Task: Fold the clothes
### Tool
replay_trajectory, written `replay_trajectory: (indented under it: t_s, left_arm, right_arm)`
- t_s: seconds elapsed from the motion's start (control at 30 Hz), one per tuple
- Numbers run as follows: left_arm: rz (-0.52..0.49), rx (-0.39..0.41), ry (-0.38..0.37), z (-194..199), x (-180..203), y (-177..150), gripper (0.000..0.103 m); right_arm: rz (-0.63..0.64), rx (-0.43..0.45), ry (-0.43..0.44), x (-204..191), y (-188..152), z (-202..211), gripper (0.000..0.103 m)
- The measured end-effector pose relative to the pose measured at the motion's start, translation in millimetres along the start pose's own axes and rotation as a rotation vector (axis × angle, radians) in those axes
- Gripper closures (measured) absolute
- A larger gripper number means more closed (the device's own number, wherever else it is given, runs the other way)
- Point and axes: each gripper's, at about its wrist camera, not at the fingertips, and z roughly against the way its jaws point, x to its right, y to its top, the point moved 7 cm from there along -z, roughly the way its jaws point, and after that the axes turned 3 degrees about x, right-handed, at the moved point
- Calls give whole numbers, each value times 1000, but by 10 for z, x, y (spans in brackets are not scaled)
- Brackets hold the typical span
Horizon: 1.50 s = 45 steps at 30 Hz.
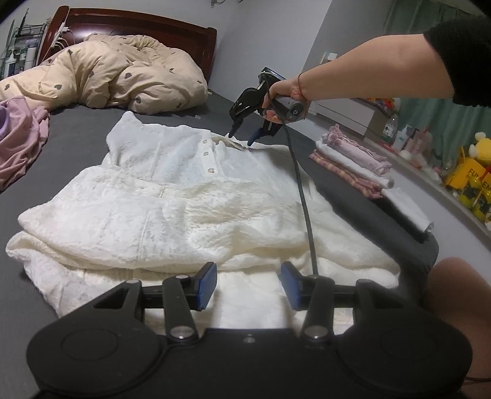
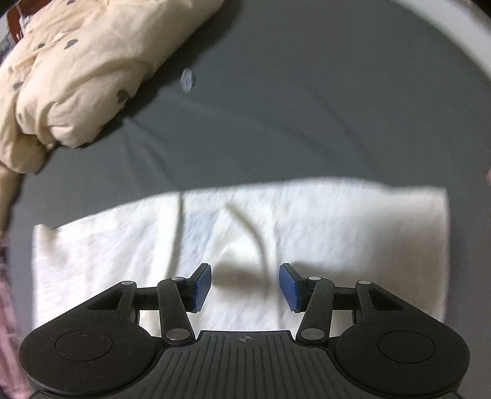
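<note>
A white lace dress [image 1: 184, 190] with a buttoned front lies flat on the dark grey bed sheet [image 1: 76, 138]. My left gripper [image 1: 249, 285] hovers over its near hem, open, with nothing between the blue pads. Held by a bare hand, my right gripper [image 1: 241, 138] points steeply down at the collar at the far end, its fingers apart. In the right wrist view, blurred by motion, the right gripper [image 2: 245, 287] stands open just above the dress [image 2: 337, 230], with only cloth below the gap.
A beige dotted duvet [image 1: 116, 70] is heaped at the wooden headboard [image 1: 138, 27]. A pink garment [image 1: 18, 141] lies at the left. Folded clothes [image 1: 353, 159] are stacked at the right bed edge. A black cable [image 1: 303, 199] crosses the dress.
</note>
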Motion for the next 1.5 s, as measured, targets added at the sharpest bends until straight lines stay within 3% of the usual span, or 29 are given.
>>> replay_trajectory:
  t_s: [0.13, 0.2, 0.27, 0.37, 0.47, 0.67, 0.8, 0.9, 1.03, 1.13, 1.33, 1.43, 1.5]
  left_arm:
    - [-10, -5, -1, -11, 24, -13, 57]
    - [-17, -7, -1, -13, 39, -17, 57]
    - [-18, -6, -6, -15, 47, -18, 56]
    - [-21, -13, -5, -24, 42, -34, 56]
    - [-26, -19, -2, -36, 32, -48, 56]
    - [-17, -15, -3, -35, 4, -29, 56]
    - [-17, -11, -4, -11, 2, -31, 56]
    - [-23, -2, -9, 11, 36, -18, 55]
    - [-37, 9, -10, 38, 82, -11, 54]
    - [-41, 10, -8, 42, 100, -15, 54]
    - [-56, 5, -5, 27, 98, -20, 53]
    - [-42, -1, -3, -2, 46, -26, 53]
    - [-27, -8, -2, -16, 15, -38, 53]
  right_arm:
    - [-58, -55, 89, -8, -109, -24, 54]
    - [-70, -41, 112, -43, -139, -35, 54]
    - [-82, -5, 132, -113, -102, -84, 69]
    - [-77, 36, 142, -244, -43, -168, 69]
    - [-63, 99, 140, -395, 29, -242, 69]
    - [-45, 362, 232, -612, 247, -25, 69]
    - [33, 294, 151, -597, 241, 16, 68]
    - [18, 241, 85, -485, 185, -2, 68]
    - [-2, 166, 128, -477, 39, -63, 68]
    - [66, 182, 93, -611, -25, -154, 68]
    - [252, 296, -64, -852, -14, -325, 69]
    - [230, 319, -76, -828, 12, -402, 102]
    - [199, 341, -43, -822, 49, -422, 102]
